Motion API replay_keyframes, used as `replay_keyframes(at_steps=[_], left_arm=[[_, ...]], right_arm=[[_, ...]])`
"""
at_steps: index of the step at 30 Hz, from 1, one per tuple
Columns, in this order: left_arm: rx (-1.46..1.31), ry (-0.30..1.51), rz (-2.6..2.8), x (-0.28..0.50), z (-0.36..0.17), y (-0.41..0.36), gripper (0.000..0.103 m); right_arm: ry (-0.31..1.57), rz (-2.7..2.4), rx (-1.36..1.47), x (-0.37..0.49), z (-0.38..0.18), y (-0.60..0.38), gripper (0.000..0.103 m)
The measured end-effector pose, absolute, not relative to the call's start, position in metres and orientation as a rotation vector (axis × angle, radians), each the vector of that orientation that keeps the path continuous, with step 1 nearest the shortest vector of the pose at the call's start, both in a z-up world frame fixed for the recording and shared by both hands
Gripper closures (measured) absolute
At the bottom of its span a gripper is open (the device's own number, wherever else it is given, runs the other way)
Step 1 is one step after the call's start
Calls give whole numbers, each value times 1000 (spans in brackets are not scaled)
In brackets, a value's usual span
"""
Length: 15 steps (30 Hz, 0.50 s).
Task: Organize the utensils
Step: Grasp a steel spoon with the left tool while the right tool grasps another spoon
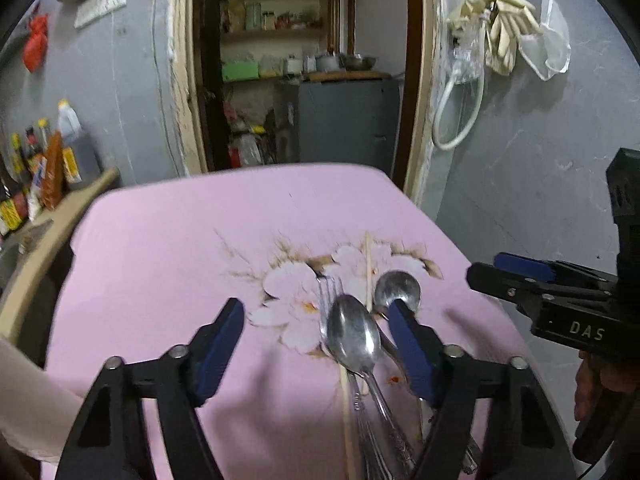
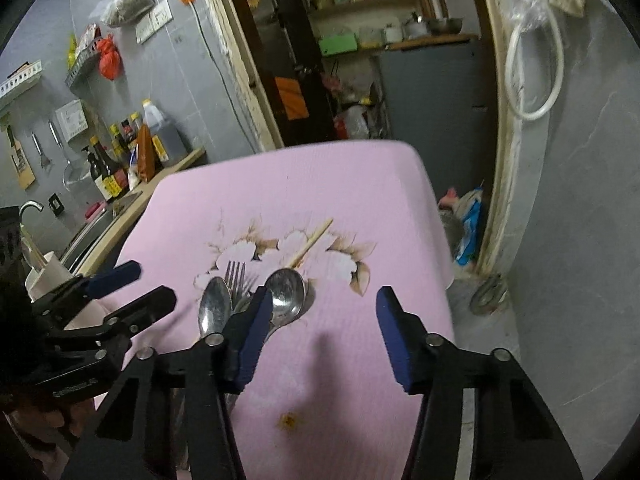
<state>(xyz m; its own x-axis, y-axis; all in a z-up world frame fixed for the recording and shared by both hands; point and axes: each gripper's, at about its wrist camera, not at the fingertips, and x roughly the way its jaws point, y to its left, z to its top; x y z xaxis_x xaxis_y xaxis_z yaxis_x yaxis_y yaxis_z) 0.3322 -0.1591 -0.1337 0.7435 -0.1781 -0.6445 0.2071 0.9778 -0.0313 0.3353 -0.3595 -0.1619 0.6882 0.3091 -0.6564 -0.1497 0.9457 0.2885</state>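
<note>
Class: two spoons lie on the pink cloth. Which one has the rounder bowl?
The right-hand spoon, beside the chopstick; the other spoon, left of the fork, is a narrower oval.

Grey walls [image 1: 520, 184] (marbled), open pantry doorway [image 1: 304, 80].

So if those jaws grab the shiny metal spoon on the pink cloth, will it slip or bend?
The shiny metal spoon looks polished and thin-handled, so it may well slip between the jaws. It appears to be rigid steel, so bending seems unlikely. It lies tangled with a metal fork and wooden chopsticks, so lifting it would probably drag those along.
</note>
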Motion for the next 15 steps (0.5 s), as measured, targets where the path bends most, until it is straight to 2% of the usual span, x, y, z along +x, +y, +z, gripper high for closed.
replay_keyframes(at_steps=[2, 7, 13, 15], left_arm=[[21, 738, -226, 340, -141, -159, 45], [-50, 830, -271, 359, -160, -157, 57], [-124, 907, -337, 377, -174, -151, 75], [-135, 914, -353, 379, -174, -150, 76]], right_arm=[[797, 275, 229, 341, -170, -357, 64], [852, 309, 237, 355, -184, -354, 68], [900, 370, 243, 373, -194, -347, 69], [920, 395, 244, 381, -197, -345, 70]])
